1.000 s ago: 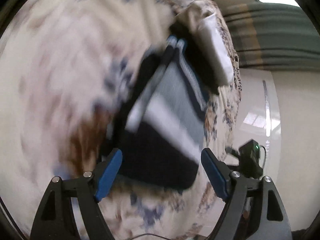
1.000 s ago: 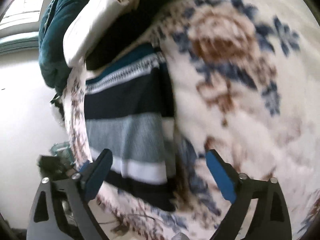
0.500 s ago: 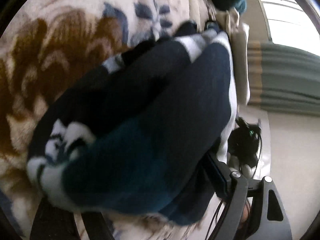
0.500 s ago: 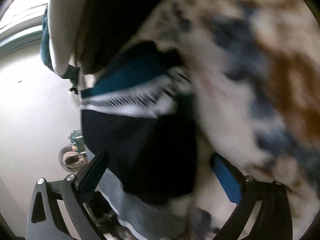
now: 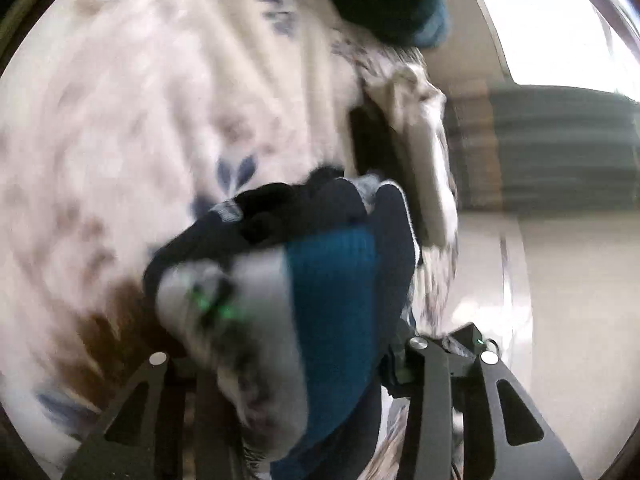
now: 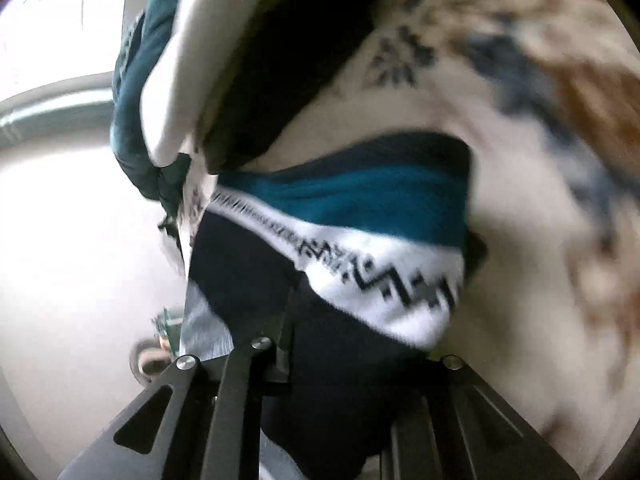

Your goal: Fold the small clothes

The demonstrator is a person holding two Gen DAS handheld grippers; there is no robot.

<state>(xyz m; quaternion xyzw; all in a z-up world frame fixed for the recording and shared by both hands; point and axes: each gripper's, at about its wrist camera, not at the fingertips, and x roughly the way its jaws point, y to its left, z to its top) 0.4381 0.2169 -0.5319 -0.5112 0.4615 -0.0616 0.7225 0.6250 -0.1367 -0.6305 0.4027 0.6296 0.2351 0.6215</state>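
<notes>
Both the left gripper [image 5: 288, 364] and right gripper [image 6: 344, 360] clamp the striped knit garment [image 6: 340, 248] bunched ahead, so uneven pulling could skew the fold.

A home bedroom — a fleecy floral blanket [image 5: 140, 128] fills the view, clothes piled at its edge, a bright window [image 5: 560, 20] beyond it.

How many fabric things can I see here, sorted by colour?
Striped navy, teal and white garment: 1
Floral cream blanket: 1
Dark teal cloth: 1
Cream folded cloth: 1
Black cloth: 1
Total: 5
</notes>
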